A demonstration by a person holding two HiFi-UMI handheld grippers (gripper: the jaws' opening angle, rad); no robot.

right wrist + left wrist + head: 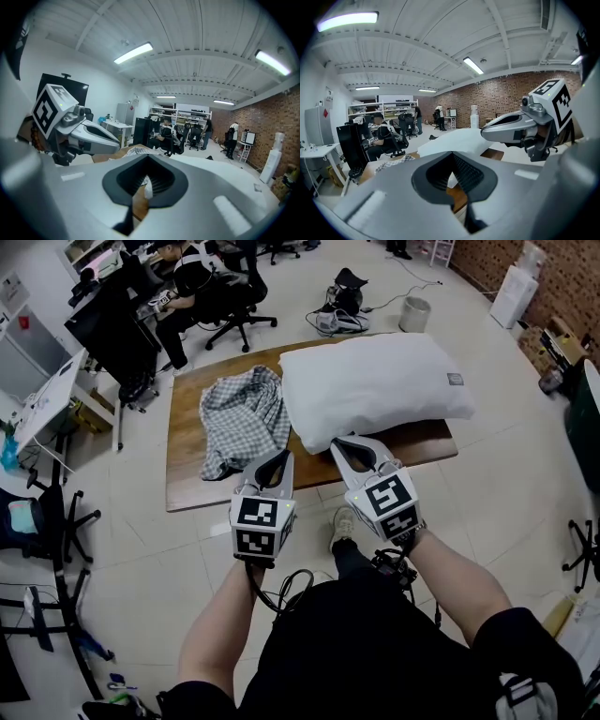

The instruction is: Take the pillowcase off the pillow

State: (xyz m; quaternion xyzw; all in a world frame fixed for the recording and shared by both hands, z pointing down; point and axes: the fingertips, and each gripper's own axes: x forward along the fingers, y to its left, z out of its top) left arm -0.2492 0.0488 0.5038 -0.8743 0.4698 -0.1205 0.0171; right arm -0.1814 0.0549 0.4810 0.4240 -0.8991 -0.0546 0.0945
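A bare white pillow (375, 385) lies on the right half of a low wooden table (187, 479). Left of it sits a crumpled grey-checked pillowcase (242, 418), off the pillow. My left gripper (274, 463) hangs shut and empty near the table's front edge, just below the pillowcase. Beside it, my right gripper (352, 452) is also shut and empty, its tip close to the pillow's front corner. In the left gripper view the pillow (461, 138) and the pillowcase (393, 162) lie beyond the jaws, with the right gripper (487, 132) at the right. The right gripper view looks over the pillow (220, 166).
A person sits in an office chair (234, 306) behind the table, beside desks (56, 395). A bin (413, 313) and a bag (342, 301) stand on the floor beyond. Another chair (42, 531) is at the left. The brick wall (572, 277) is far right.
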